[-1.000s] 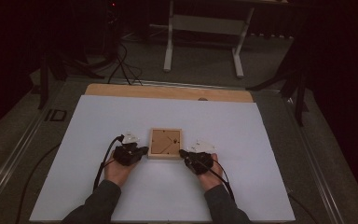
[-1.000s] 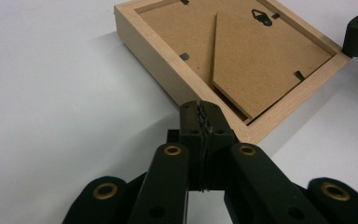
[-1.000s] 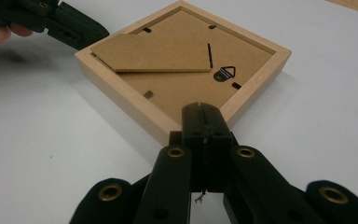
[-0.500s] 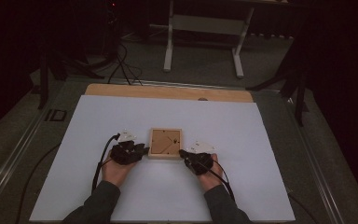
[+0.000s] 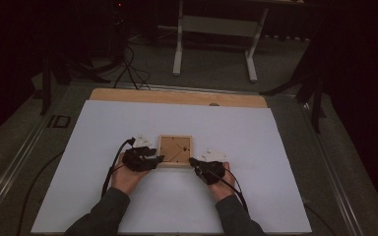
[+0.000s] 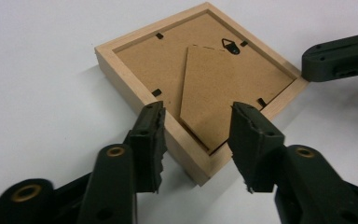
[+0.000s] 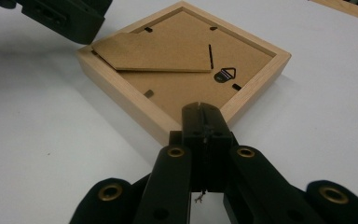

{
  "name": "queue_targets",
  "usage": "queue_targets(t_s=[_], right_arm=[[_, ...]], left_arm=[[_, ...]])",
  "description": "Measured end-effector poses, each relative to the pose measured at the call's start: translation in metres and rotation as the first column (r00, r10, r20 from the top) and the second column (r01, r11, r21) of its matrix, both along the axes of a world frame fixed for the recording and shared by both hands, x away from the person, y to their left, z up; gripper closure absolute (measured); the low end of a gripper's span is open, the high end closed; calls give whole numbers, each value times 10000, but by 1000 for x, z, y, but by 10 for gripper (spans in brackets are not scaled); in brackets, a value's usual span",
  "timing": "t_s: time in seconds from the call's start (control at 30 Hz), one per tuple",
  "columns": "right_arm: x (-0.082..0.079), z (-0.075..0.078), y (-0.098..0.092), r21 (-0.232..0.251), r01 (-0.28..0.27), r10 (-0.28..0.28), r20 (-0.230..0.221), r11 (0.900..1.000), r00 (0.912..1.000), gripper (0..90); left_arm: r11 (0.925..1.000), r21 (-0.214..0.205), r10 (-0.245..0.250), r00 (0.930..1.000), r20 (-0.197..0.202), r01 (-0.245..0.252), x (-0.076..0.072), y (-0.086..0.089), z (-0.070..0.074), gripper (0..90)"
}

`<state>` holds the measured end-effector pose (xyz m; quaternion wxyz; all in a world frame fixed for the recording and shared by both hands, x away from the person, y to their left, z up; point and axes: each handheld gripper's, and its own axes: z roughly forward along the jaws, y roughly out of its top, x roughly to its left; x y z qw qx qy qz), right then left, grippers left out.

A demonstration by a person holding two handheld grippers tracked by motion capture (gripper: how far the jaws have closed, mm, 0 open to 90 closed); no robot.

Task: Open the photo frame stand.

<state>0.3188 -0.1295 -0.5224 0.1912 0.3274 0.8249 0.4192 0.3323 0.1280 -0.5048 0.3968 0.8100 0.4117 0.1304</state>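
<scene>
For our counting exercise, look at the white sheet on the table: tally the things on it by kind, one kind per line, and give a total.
Wooden picture frame, lying face down: 1
Black hand-held grippers: 2, the left gripper and the right gripper
Total: 3

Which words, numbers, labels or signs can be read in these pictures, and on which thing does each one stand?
"ID": this is how the pale mark on the dark table edge, left of the white sheet, seems to read in the high view; it is small and dim, so I am not sure.
The back of the wooden picture frame, its fold-out stand and its metal hanger bear no writing.
</scene>
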Motion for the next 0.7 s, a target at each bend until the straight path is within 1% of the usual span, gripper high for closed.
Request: queue_targets(t_s=[0.03, 0.2, 0.37, 0.43, 0.7], right_arm=[[0, 0, 0, 4, -3, 3, 2, 10000, 10000, 896], [0, 0, 0, 22, 4, -4, 11, 10000, 10000, 896], [0, 0, 0, 12, 0, 0, 5, 10000, 10000, 896], [0, 0, 0, 10, -11, 11, 17, 10000, 10000, 896], [0, 0, 0, 19, -9, 9, 14, 10000, 10000, 896]], left_arm=[[9998, 185, -69, 10000, -68, 71, 2, -2, 2, 535], [9990, 430, -148, 9999, -9, 148, 6, -9, 6, 500], [9973, 666, -313, 9994, -122, 321, 10, -18, 4, 491], [9957, 835, -385, 9992, -118, 393, 11, -21, 3, 491], [9920, 1166, -475, 9988, -70, 480, 14, -30, 1, 484]])
